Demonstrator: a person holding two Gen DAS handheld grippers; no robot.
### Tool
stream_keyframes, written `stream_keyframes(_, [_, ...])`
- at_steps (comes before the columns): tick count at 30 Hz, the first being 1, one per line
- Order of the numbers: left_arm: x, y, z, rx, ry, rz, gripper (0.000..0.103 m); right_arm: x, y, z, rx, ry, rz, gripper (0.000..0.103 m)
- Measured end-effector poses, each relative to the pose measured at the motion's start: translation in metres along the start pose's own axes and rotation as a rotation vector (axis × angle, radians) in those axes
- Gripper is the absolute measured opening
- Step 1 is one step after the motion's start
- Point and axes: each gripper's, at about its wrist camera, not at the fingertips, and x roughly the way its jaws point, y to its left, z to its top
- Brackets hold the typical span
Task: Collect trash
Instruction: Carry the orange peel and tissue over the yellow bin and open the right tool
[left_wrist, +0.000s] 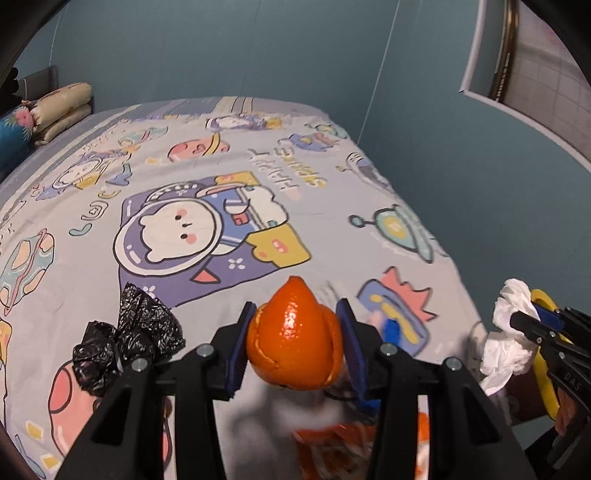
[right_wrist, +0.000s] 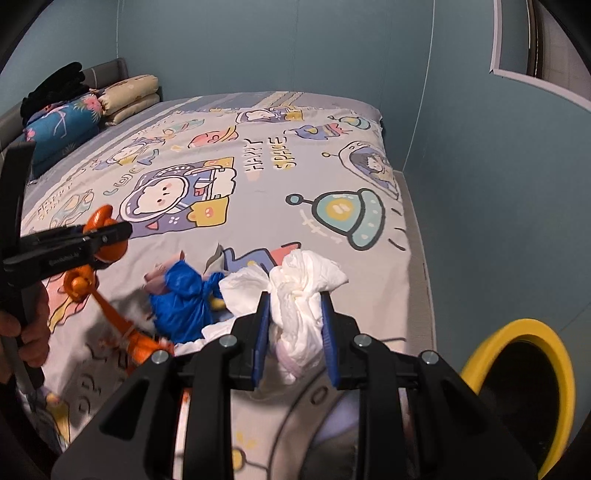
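Left tongs (left_wrist: 295, 332) clamp orange peel (left_wrist: 293, 339), light, springy, held across its sides. Right tongs (right_wrist: 295, 328) pinch crumpled tissue (right_wrist: 301, 295), soft, compressible. Yellow-rimmed bin (right_wrist: 517, 387) at four o'clock.

Both views are evenly and rather dimly lit by soft indoor light, with bluish walls and faint shadows on the bed (left_wrist: 221, 155). A small glare spot sits on the orange peel (left_wrist: 293, 332). Fisheye distortion bends the edges into dark corners, and litter near the bottom smears with motion blur.
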Motion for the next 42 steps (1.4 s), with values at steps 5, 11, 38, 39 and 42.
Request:
stream_keyframes(5, [-0.028, -0.018, -0.002, 0.009, -0.033, -0.014, 0.042, -0.041, -0.015, -0.005, 0.007, -0.049, -0.006, 0.024])
stream_keyframes(11, [-0.052, -0.049, -0.003, 0.025, -0.062, -0.033, 0.042, -0.082, -0.032, -0.01, 0.032, -0.106, -0.018, 0.024])
stream_keyframes(38, [-0.08, -0.215, 0.014, 0.158, -0.116, -0.225, 0.042, -0.165, -0.141, -0.041, 0.189, -0.227, -0.17, 0.025])
stream_keyframes(39, [-0.08, -0.22, 0.014, 0.164, -0.117, -0.228, 0.042, -0.165, -0.144, -0.042, 0.194, -0.227, -0.172, 0.025])
stream_keyframes(42, [-0.079, -0.236, 0.013, 0.182, -0.115, -0.244, 0.042, -0.167, -0.156, -0.046, 0.217, -0.23, -0.192, 0.025])
